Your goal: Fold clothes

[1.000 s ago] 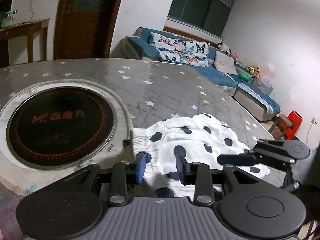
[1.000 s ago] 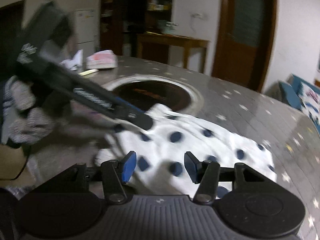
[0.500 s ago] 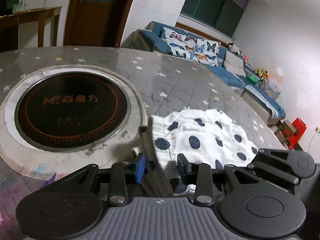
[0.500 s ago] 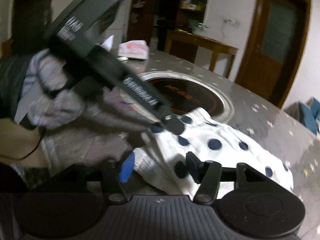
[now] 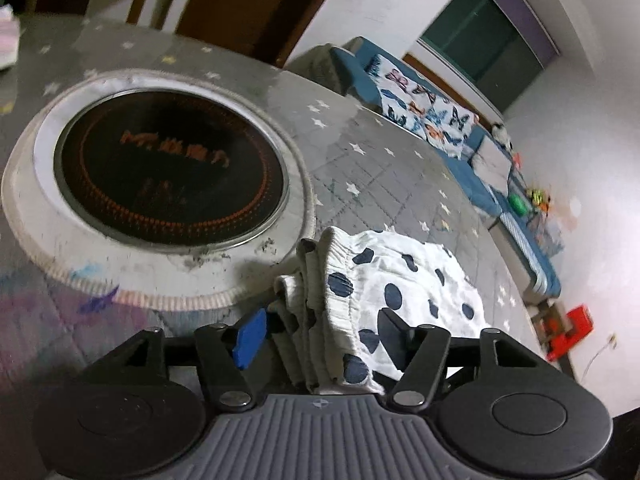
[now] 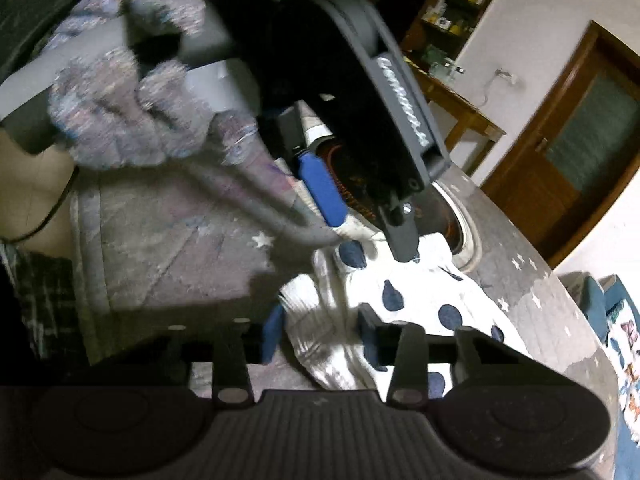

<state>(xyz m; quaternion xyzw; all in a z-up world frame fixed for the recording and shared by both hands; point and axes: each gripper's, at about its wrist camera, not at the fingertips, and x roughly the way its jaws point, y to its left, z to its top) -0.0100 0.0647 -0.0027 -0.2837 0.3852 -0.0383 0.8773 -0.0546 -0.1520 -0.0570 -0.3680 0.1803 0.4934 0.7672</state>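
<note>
A white garment with dark blue dots (image 5: 404, 292) lies bunched on the grey star-patterned table, just right of the round cooktop. My left gripper (image 5: 320, 332) is open, its jaws on either side of the garment's ribbed waistband edge, which rises between them. In the right wrist view the same garment (image 6: 404, 292) lies in front of my right gripper (image 6: 320, 334), which is open with the crumpled cloth edge between its jaws. The left gripper (image 6: 360, 220) shows there from the side, over the garment's far edge, held by a gloved hand.
A round black induction cooktop (image 5: 168, 164) with a white rim is set into the table, left of the garment. The table edge curves at the right. A blue sofa (image 5: 440, 120) stands beyond. A wooden door (image 6: 568, 140) and side table are behind.
Both grippers have moved in closer to the garment's near edge and now straddle it. The garment's waistband has bunched up into folds between the left jaws. The views have tilted.
</note>
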